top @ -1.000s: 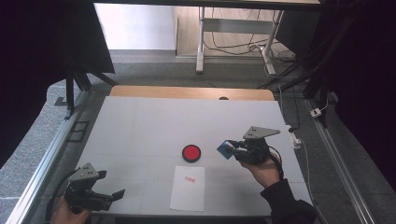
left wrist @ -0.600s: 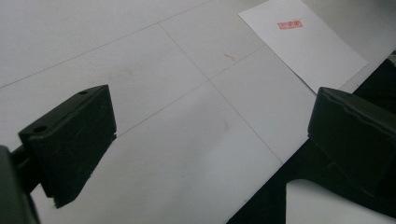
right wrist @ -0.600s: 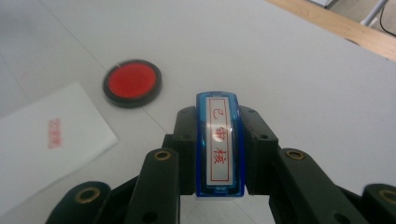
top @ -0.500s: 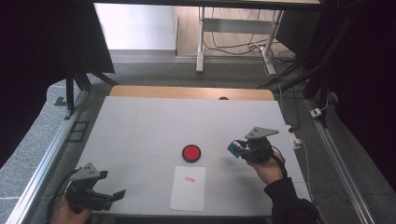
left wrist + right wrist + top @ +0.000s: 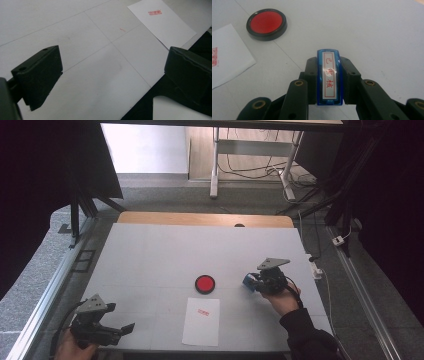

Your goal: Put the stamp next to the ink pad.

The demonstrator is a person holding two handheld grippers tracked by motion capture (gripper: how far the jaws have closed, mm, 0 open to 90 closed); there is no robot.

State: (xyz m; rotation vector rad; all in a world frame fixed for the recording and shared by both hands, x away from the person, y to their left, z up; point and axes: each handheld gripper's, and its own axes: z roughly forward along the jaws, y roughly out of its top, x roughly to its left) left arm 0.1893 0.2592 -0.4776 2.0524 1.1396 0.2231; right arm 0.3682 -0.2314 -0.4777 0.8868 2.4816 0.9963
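- Your right gripper (image 5: 329, 82) is clamped on the blue stamp (image 5: 329, 75) — red ink pad (image 5: 266, 23) upper left, stamped paper (image 5: 227, 57) at left edge.
- Your left gripper (image 5: 110, 75) gapes wide over bare table (image 5: 75, 32).

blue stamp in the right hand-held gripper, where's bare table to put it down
The blue stamp sits clamped in the right hand-held gripper. Free patches: the wide far half of the table beyond the red ink pad, the strip right of that pad beneath the stamp, and the stretch between the left hand-held gripper and the stamped paper. Crowded: pad and paper, centre-near.
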